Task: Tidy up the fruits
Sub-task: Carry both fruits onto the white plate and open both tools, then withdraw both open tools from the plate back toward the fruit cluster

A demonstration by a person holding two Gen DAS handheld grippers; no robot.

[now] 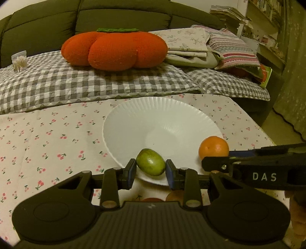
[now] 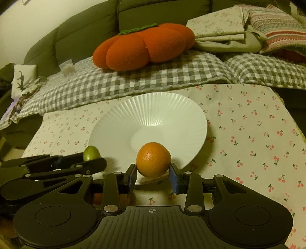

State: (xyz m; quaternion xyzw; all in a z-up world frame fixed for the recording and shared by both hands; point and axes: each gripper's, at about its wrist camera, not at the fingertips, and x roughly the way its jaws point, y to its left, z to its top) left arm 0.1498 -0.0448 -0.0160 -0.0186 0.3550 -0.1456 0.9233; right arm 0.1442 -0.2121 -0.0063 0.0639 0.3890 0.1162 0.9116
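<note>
My left gripper (image 1: 151, 170) is shut on a green oval fruit (image 1: 150, 161) and holds it over the near rim of a white ribbed plate (image 1: 153, 115). My right gripper (image 2: 153, 171) is shut on an orange (image 2: 153, 161) and holds it over the plate's near edge (image 2: 149, 115). In the left wrist view the orange (image 1: 213, 148) and the right gripper's fingers (image 1: 248, 162) show at the right. In the right wrist view the green fruit (image 2: 91, 152) and the left gripper's fingers (image 2: 57, 164) show at the left. The plate is empty inside.
The plate stands on a cherry-print cloth (image 1: 47, 143). More orange-red fruit (image 1: 172, 196) lies under the left gripper, mostly hidden. Behind are a checked blanket (image 1: 95, 84), a pumpkin cushion (image 1: 114, 49), folded fabrics (image 1: 210, 47) and a dark sofa back (image 1: 114, 15).
</note>
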